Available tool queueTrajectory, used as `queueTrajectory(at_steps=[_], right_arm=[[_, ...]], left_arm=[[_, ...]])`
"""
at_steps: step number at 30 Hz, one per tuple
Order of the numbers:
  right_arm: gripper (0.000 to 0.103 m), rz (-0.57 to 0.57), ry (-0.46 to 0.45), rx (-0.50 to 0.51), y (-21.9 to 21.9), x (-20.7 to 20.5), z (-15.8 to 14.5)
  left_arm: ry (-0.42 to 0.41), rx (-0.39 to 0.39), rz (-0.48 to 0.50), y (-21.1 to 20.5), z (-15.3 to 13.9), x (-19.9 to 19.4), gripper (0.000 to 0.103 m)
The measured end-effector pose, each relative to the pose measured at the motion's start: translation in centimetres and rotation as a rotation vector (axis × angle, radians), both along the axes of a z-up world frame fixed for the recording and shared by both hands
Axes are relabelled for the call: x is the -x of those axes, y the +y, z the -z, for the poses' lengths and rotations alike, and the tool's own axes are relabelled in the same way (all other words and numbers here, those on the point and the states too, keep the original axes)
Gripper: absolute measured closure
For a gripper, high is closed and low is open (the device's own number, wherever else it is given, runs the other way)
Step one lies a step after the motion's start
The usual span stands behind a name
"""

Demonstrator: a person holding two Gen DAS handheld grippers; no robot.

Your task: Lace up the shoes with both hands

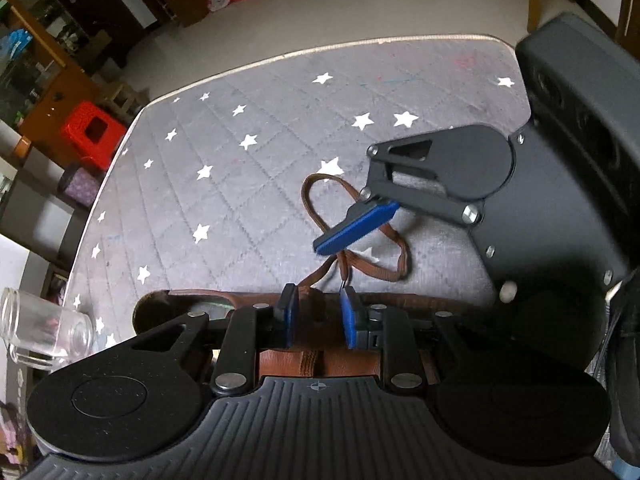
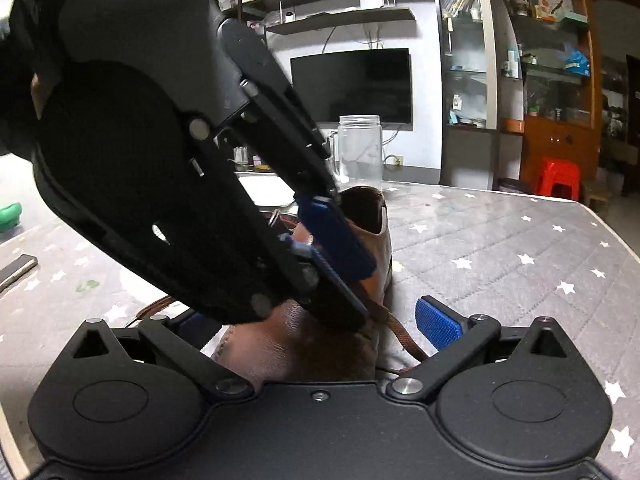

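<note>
Surface [image 1: 248, 184] is carrying everything: grey quilted cover with white stars, stretching ahead of both grippers. Clear glass jar [image 2: 359, 148] is standing at its far edge, well beyond the shoe in the right wrist view.

Brown leather shoe [image 2: 320, 344] is sitting directly under the left gripper [image 1: 319, 316] and just ahead of the right gripper [image 2: 320, 320]. Its collar is pointing away from the right camera.

Brown lace [image 1: 352, 256] is lying in two loose loops on the surface just ahead of the left gripper, crossing in front of its tips. Looks like the bow-forming step, judging by those loops, not eyelet threading.

Left gripper is hovering over the shoe's upper with its pads spread apart, nothing between them. The lace's dark tip is hanging right at its right pad [image 1: 352, 316], touching or nearly so, can't tell which.

Right gripper is reaching in from the right of the left one, over the loops. From the left camera only one blue pad [image 1: 354, 229] is showing; its own camera is showing the pads wide apart with shoe and lace between, nothing pinched.

Next move, my read: each gripper needs to close on one loop, then pull outward in opposite directions. Lace is flat and limp, so the pinch has to land squarely or it'll slip.
</note>
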State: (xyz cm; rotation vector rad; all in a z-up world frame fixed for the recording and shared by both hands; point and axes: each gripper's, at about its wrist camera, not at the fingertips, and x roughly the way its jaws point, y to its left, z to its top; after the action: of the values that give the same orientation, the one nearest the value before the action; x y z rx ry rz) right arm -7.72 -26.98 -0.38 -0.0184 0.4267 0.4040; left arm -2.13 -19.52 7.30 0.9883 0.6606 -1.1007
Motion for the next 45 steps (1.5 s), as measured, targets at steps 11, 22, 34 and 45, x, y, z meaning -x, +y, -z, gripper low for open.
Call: queueTrajectory(at_steps=[11, 22, 34, 45], right_arm=[[0.000, -0.066, -0.052, 0.183, -1.8, 1.2, -2.5], [0.043, -0.103, 0.032, 0.282, -2.6, -3.0, -0.5], [0.097, -0.175, 0.115, 0.350, -0.6, -7.3, 2.2], [0.098, -0.027, -0.089, 0.223, -3.3, -1.2, -3.2]], left_arm=[[-0.013, 0.064, -0.003, 1.0, 0.2, 0.3, 0.079], [-0.026, 0.076, -0.012, 1.2, 0.2, 0.3, 0.079], [-0.045, 0.065, -0.003, 0.6, 0.5, 0.5, 0.079], [-0.085, 0.012, -0.009, -1.8, 1.5, 0.8, 0.076]])
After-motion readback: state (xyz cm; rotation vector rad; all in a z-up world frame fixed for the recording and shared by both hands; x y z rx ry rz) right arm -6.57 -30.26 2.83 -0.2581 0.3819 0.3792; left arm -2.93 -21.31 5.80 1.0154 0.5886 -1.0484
